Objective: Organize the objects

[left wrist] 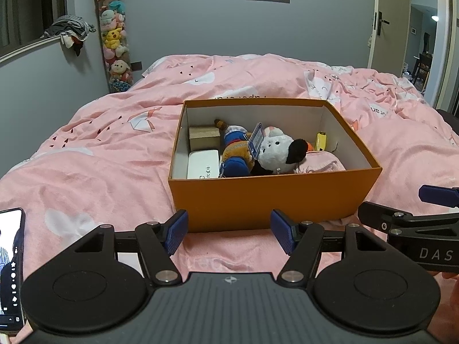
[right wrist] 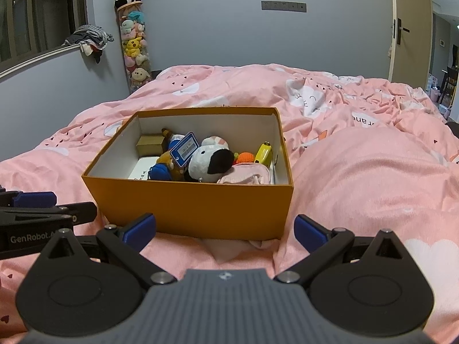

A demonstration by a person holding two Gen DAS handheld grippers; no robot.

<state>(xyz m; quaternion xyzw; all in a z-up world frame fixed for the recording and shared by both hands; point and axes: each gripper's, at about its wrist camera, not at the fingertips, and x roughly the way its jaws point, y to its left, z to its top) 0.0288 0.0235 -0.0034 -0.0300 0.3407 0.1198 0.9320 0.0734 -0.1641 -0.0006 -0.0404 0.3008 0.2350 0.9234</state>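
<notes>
An orange box (left wrist: 258, 197) (right wrist: 195, 203) stands open on the pink bed. Inside lie a white and black plush dog (left wrist: 279, 152) (right wrist: 210, 162), a brown and blue plush doll (left wrist: 236, 150) (right wrist: 165, 169), a small cardboard box (left wrist: 203, 137) (right wrist: 149, 144), a white case (left wrist: 202, 166), a yellow item (left wrist: 321, 140) (right wrist: 263, 153) and a pink pouch (left wrist: 321, 164) (right wrist: 246, 176). My left gripper (left wrist: 229, 233) is open and empty just in front of the box. My right gripper (right wrist: 225, 230) is open and empty, also in front of the box.
A phone (left wrist: 10, 269) with a lit screen lies on the bed at the left. The pink duvet (right wrist: 367, 172) bulges to the right of the box. A tall tube of plush toys (left wrist: 114, 40) stands by the far wall. A door (right wrist: 410, 25) is at the right.
</notes>
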